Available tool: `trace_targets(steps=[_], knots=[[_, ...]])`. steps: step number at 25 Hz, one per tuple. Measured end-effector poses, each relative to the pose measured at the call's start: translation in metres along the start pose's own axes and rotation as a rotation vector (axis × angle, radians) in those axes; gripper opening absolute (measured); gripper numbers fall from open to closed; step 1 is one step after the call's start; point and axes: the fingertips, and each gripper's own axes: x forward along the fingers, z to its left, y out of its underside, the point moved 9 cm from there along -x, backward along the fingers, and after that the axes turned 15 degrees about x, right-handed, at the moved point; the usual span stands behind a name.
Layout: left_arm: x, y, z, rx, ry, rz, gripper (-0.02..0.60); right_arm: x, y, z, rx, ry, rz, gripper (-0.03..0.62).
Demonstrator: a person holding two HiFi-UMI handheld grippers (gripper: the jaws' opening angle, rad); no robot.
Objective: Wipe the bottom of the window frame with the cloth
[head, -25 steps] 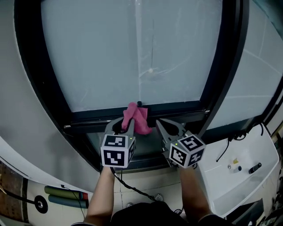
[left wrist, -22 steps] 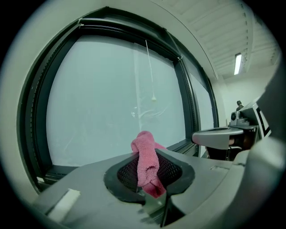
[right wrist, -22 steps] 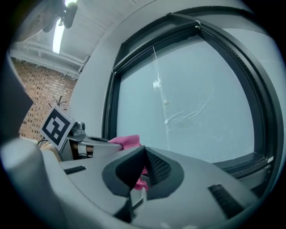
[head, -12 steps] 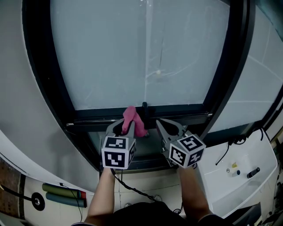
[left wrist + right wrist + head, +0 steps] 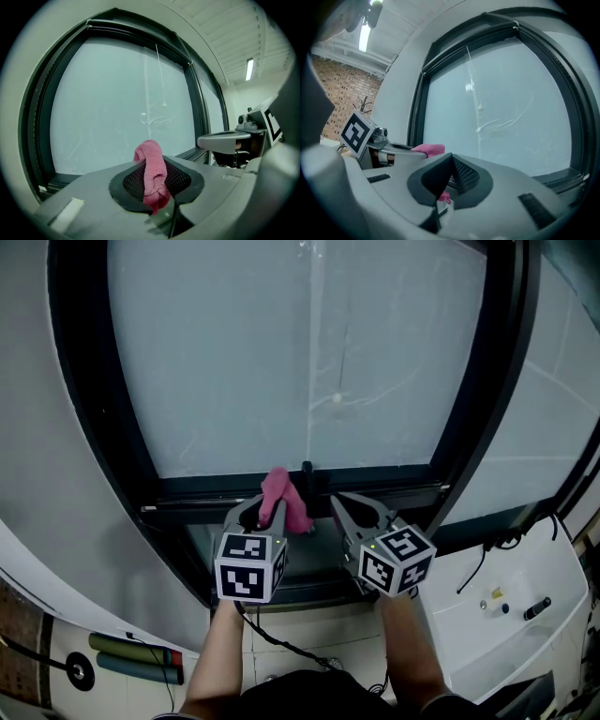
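Still, cloth (image 5: 278, 486) pinched in left gripper (image 5: 268, 510) jaws, barely shifted.

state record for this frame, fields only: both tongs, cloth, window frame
left tongs: shut on pink cloth
right tongs: shut, held beside the left tongs
cloth shape: bunched, sticking up past the tips
cloth position: in front of bottom window frame, near its middle
cloth-frame contact: cannot tell
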Motion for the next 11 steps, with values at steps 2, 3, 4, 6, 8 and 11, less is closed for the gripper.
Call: trace_targets(steps=[2, 3, 4, 6, 8, 11], knots=[[-0.0005, -0.0005, -0.0002, -0.002, 0.003, -0.002, 0.083, 0.0001, -0.001, 0.0006, -0.003, -0.002, 0.0, 0.0], [-0.0007, -0.0009, -0.0005, -0.006, 0.006, -0.005, 0.083, 0.0001, -0.0014, 0.0009, -0.004, -0.004, 0.0, 0.0], [-0.0008, -0.0014, -0.0007, -0.01, 0.009, -0.009, 0.083, 0.0004, -0.0017, 0.0012, -0.006, -0.005, 0.0, 0.0], [-0.001, -0.0028, -0.0011, -0.01, 0.013, -0.012, 0.083, 0.0009, -0.0021, 0.0016, -0.006, -0.006, 0.001, 0.0], [-0.0015, -0.0038, -0.0016, -0.004, 0.015, -0.012, 0.083, 0.0007, -0.002, 0.0018, -0.006, -0.006, 0.001, 0.0], [-0.0025, -0.0033, -0.0024, 0.001, 0.016, -0.009, 0.083, 0.0001, -0.0012, 0.0023, -0.005, -0.006, 0.003, 0.0]])
